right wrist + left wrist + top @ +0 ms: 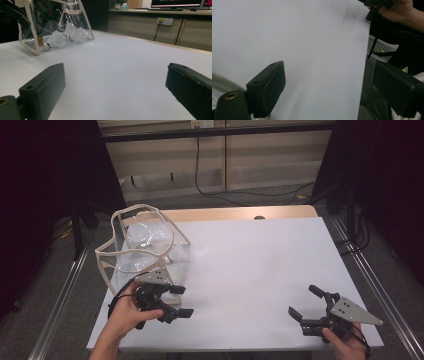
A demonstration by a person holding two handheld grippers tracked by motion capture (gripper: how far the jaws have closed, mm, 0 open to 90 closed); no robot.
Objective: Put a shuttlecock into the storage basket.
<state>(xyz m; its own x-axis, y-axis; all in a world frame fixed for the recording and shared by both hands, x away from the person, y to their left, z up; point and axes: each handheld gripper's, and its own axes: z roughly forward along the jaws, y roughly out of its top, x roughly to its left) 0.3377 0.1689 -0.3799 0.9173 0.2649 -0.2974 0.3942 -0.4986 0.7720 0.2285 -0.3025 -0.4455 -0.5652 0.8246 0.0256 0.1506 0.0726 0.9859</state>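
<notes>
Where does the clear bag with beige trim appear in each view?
High view: the clear bag stands at upper left of the white table, behind the left tongs.
Left gripper view: I cannot make it out.
Right gripper view: top left, shuttlecocks inside.
Shared landmark: the white table.

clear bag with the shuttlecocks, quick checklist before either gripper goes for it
1. Left gripper open: ok, jaws spread wide with nothing between them.
2. Right gripper open: ok, jaws apart and holding nothing.
3. Clear bag upright on the table: ok, standing at the far left corner.
4. Shuttlecocks inside the bag: ok, lying at its bottom; exact count cannot tell.
5. Bag handles free to grab: ok, they arch above the bag, untouched.
6. Bag mouth open or closed: cannot tell.
</notes>
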